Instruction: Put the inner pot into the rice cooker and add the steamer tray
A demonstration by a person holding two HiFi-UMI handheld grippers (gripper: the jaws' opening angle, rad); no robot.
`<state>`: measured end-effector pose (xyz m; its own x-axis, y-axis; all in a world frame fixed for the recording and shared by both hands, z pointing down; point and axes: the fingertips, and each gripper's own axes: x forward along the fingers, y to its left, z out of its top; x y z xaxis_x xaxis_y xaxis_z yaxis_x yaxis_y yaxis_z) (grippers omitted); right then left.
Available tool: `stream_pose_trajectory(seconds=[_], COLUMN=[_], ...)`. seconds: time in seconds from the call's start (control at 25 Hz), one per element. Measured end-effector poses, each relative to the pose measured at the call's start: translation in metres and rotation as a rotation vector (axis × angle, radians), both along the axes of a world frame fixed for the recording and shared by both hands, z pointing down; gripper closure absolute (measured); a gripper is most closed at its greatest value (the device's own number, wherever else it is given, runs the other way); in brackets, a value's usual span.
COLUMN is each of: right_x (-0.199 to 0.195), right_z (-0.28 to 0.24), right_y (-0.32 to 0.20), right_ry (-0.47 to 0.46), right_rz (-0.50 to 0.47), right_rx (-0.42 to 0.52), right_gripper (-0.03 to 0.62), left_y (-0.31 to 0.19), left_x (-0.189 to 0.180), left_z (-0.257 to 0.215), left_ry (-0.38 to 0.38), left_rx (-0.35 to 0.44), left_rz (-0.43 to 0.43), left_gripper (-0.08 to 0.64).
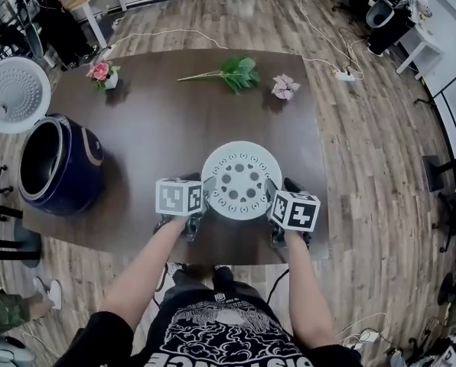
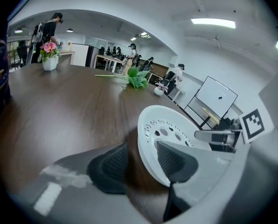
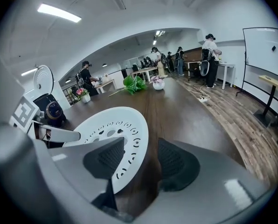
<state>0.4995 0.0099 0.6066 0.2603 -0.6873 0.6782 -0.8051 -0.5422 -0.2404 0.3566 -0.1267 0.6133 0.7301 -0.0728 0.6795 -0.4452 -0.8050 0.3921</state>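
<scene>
Dark table (image 1: 151, 128); forearms (image 1: 148, 270) low and forward, left tool (image 2: 139, 160) and right tool (image 3: 141, 160) open astride steamer tray (image 1: 239, 178) rim.

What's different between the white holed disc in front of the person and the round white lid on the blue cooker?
The steamer tray lies flat on the table; the lid is swung open on the rice cooker. The tray has a few large holes set in rings; the lid is covered in fine dots. Both are round and white.
</scene>
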Motion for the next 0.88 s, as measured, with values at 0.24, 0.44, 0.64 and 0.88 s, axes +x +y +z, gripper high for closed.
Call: stream_pose_trajectory(seconds=[0.24,0.44,0.64,0.88], right_x=[0.0,-0.002,-0.004,-0.019], right_z=[0.007,0.001,-0.013,-0.043], right_y=[0.001,0.001,-0.013,-0.043], right_ry=[-0.002,0.029,0.057,0.083], right_rz=[0.003,0.0,-0.013,-0.048], right_rx=[-0.028,-0.052,-0.026,0.034], right_gripper=[0.455,0.506,0.506,0.506], left_y=[0.005,0.005,-0.009,-0.034], left_x=[0.005,0.003,0.0,-0.021], left_z=[0.001,-0.008,-0.031,-0.063], left_ry=[0.017,0.035,0.086,0.137], left_rx=[-0.027,-0.037,-0.004,0.049], left_rz=[0.024,0.009,-0.011,-0.058], left_gripper=[0.416,0.449,0.457,0.459])
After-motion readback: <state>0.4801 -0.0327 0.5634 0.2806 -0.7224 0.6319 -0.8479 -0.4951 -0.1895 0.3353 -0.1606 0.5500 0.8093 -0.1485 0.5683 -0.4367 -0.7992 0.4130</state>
